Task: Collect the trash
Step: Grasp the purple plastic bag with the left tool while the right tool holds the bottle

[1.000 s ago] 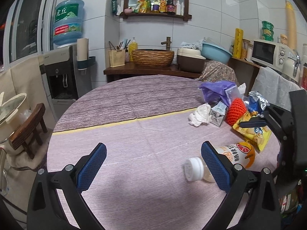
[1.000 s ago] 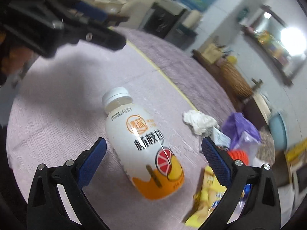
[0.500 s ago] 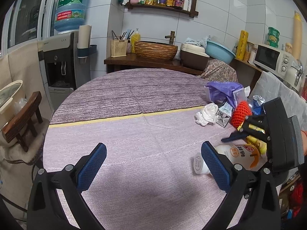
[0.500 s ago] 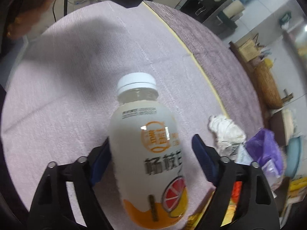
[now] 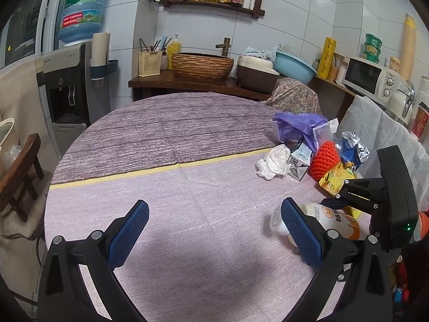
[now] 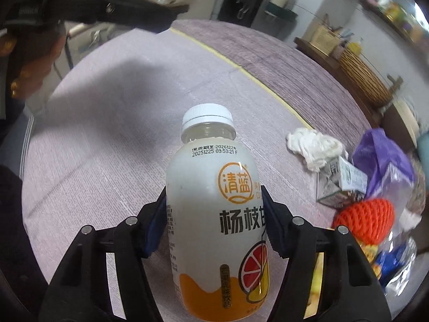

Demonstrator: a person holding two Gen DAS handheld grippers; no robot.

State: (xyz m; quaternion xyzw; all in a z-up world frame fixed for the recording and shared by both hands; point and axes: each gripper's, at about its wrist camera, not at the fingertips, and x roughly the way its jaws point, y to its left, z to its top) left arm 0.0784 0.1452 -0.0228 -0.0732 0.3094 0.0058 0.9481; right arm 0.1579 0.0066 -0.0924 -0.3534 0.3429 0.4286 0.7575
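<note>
White-capped bottle (image 6: 214,214) clamped between right hand-held gripper (image 6: 213,220) pads | left hand-held gripper (image 5: 214,230) spread wide, empty

1. The bottle (image 6: 214,214) was smooth, glossy plastic with a white ribbed cap.
2. The tablecloth (image 5: 174,187) looked like matt woven cloth.
3. The tissue (image 5: 273,165) was crumpled white paper.
4. The orange net (image 5: 323,159) was foam mesh.
5. The foil wrapper (image 5: 352,147) was shiny and creased.
6. The basin (image 5: 202,64) looked like rough wicker.
</note>
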